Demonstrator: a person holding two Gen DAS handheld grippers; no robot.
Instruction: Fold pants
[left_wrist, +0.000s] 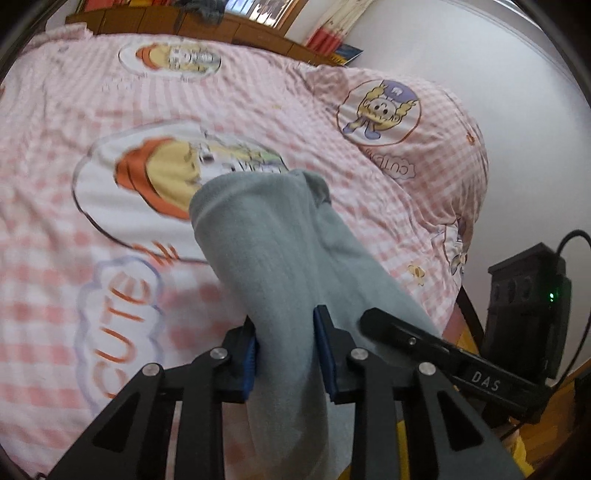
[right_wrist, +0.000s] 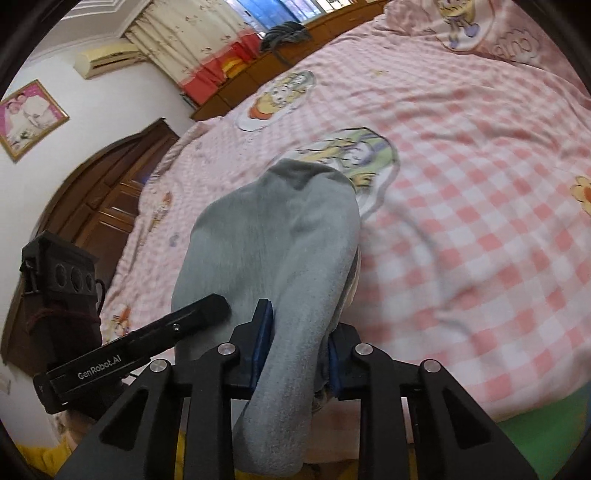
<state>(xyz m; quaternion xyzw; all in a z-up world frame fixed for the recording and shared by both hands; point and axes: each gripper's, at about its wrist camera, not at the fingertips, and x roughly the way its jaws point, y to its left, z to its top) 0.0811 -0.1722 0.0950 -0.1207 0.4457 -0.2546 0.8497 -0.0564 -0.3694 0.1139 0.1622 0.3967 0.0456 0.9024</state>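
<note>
1. Left wrist view: the left gripper (left_wrist: 286, 354) is clamped on a bunched length of grey pants (left_wrist: 273, 243), its blue pads (left_wrist: 250, 360) pressing the fabric from both sides; the cloth runs from below the jaws forward and up over the bed, ending in a rounded fold that hangs above a cartoon print on the bedcover
2. Same view: the pink-and-white checked bedcover (left_wrist: 258, 110) fills most of the picture, printed with round cartoon figures and the word "CUTE"; a pillow (left_wrist: 417, 129) in the same pattern lies at the far right edge of the bed
3. Same view: the right gripper (left_wrist: 380, 319) reaches in from the right, its black fingertip lying against the same grey fabric just beside the left one; a black device (left_wrist: 528, 306) with a green light stands by the white wall
4. Right wrist view: the right gripper (right_wrist: 299, 354) is closed on the grey pants (right_wrist: 273, 236), blue pads tight against a thick gathered fold, the rest of the cloth draped forward onto the bedcover (right_wrist: 461, 229)
5. Same view: the left gripper (right_wrist: 218, 306) comes in from the left, its tip touching the pants; beyond are a wooden door (right_wrist: 110, 199), a framed picture (right_wrist: 31, 118), an air conditioner (right_wrist: 105, 59) and curtains (right_wrist: 192, 40)
</note>
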